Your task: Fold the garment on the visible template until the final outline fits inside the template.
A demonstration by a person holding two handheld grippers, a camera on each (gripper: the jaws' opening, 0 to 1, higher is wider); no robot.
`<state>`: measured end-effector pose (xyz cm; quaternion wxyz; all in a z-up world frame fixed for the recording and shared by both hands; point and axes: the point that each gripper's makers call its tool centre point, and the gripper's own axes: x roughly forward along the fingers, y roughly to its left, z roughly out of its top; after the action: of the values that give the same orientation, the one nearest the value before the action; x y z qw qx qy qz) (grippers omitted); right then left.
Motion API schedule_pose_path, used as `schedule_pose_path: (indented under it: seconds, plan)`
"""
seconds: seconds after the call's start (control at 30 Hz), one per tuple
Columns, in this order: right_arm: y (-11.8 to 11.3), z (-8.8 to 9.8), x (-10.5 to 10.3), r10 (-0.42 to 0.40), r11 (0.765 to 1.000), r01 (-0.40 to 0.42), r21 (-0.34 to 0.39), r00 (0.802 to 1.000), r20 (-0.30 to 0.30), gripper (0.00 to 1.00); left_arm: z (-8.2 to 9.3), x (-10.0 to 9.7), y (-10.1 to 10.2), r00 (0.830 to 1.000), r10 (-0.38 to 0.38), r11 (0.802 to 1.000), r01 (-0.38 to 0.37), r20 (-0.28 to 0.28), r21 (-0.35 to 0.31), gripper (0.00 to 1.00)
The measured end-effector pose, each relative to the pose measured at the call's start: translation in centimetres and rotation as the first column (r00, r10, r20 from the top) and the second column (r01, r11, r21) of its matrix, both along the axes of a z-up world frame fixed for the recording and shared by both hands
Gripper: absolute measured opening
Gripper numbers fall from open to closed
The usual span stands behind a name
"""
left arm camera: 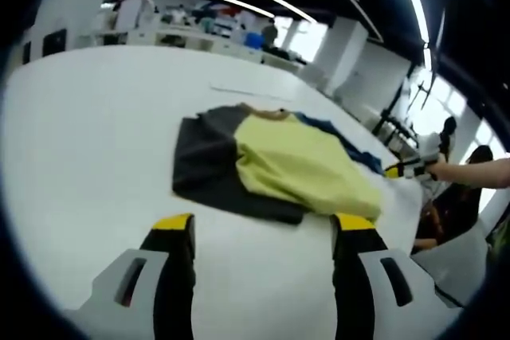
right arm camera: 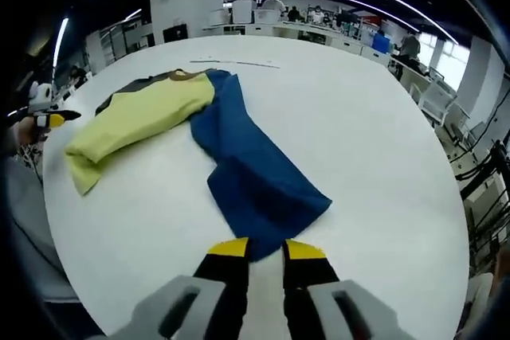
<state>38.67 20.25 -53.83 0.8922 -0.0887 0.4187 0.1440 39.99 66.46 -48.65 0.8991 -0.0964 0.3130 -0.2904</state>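
One garment [right arm camera: 231, 149], two claws: left [left arm camera: 263, 232], right [right arm camera: 265, 251].

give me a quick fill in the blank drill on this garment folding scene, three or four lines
1. The garment lies on a ____ table.
2. The right gripper has its jaws closed on the garment's ____ part.
3. The left gripper has its jaws ____, holding nothing.
4. The panel between the dark grey and blue parts is ____.

Missing words: white; blue; open; yellow
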Motion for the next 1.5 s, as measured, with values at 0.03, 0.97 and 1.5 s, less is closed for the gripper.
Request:
schedule_pose_path:
  seconds: [0.03,0.97,1.5]
  plan:
    - [-0.1,-0.1,-0.1,-0.005,1.000,0.005,-0.004,1.000,-0.005,0.18,0.0,0.0,0.0,1.000,0.001,1.000,-0.001,0.001,-0.001,0.65]
    - [0.2,0.4,-1.3,0.095,0.995,-0.096,-0.013,0.991,-0.091,0.00,0.1,-0.1,0.2,1.000,0.009,1.000,-0.009,-0.004,-0.004,0.65]
    - [-5.8,3.9,-3.7,0.255,0.953,-0.286,-0.096,0.934,-0.249,0.00,-0.1,-0.1,0.0,1.000,0.007,1.000,-0.007,-0.011,-0.002,0.65]
